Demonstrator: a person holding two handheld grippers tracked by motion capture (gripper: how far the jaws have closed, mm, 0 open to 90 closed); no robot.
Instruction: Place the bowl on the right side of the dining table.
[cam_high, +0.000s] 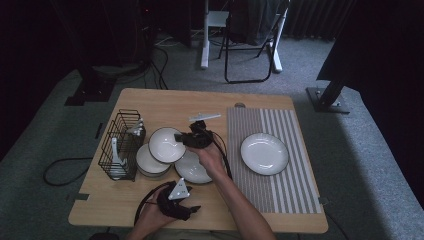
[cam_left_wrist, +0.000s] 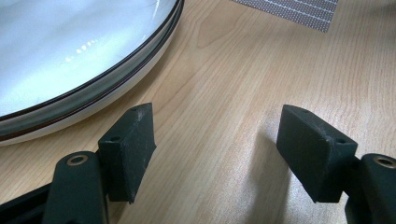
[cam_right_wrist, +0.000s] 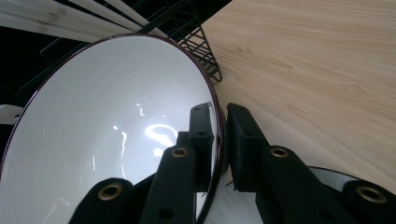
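Tongs on the right (cam_high: 186, 139) pinch a bowl (cam_high: 166, 145) by its thin rim, left tongs (cam_left_wrist: 217, 140) wide; tilting could slip it onto the plates (cam_high: 192, 169).

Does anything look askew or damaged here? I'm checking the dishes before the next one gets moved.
Nothing looks broken or spilled. The one tilted thing is the bowl, pinched by its rim in the right gripper and lifted above the stacked plates. The plate lies flat on the striped mat.

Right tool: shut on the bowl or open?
Shut on the bowl. In the right gripper view the right tool has one pad inside the rim and one outside; the high view shows the bowl lifted and tilted.
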